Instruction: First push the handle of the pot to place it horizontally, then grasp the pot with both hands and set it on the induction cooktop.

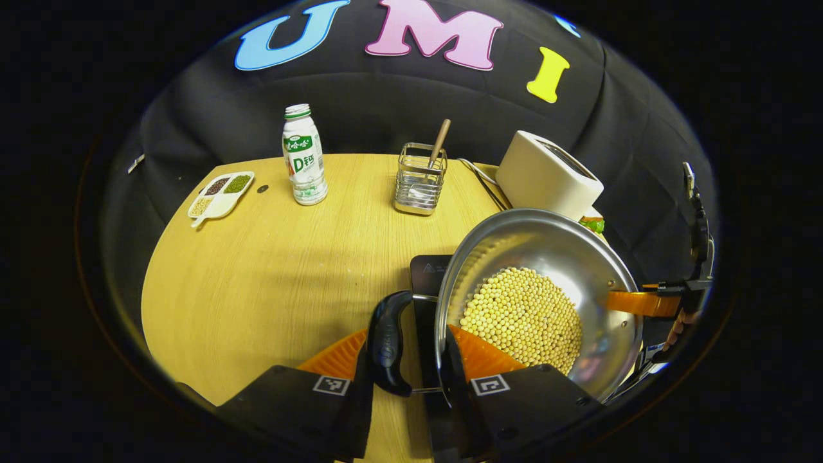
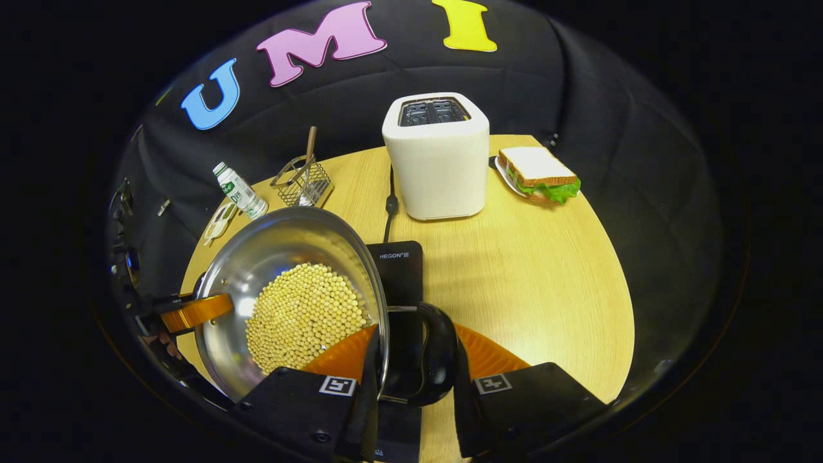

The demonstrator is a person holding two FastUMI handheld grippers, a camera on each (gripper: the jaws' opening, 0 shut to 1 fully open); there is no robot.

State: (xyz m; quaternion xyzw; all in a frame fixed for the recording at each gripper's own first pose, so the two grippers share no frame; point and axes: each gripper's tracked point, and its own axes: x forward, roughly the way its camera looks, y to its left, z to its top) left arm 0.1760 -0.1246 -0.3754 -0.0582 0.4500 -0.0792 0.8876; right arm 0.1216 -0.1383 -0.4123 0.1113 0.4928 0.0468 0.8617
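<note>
The left gripper [image 1: 411, 360] is clenched across the pot [image 1: 578, 257]'s rim with its black side handle [image 1: 389, 341]: one finger lies outside the handle, the other inside the bowl against the wall. The right gripper [image 2: 411, 363] grips the opposite side the same way, one finger inside the pot [image 2: 257, 263] and one outside its other black handle [image 2: 437, 354]. Each gripper also shows across the bowl in the other's view, clamped on the far rim [image 1: 643, 302] [image 2: 193, 312].

The steel pot holds a heap of pale soybeans [image 1: 524, 318] [image 2: 302, 315]. Below the pot, between the two grippers, lies the black induction cooktop [image 1: 427, 270] [image 2: 398, 270]; whether the pot rests on it or hangs just above it I cannot tell.

Beyond the left gripper, on the wooden table [image 1: 270, 276], a wire utensil basket [image 1: 420, 180] with a wooden-handled tool stands ahead, a drink bottle [image 1: 303, 157] farther left, and a divided dish of beans [image 1: 220, 196] at the far-left edge. Ahead of the right gripper stands a white toaster [image 2: 437, 157], its cord [image 2: 389, 206] running toward the cooktop, and to its right a sandwich on a plate [image 2: 539, 173].
</note>
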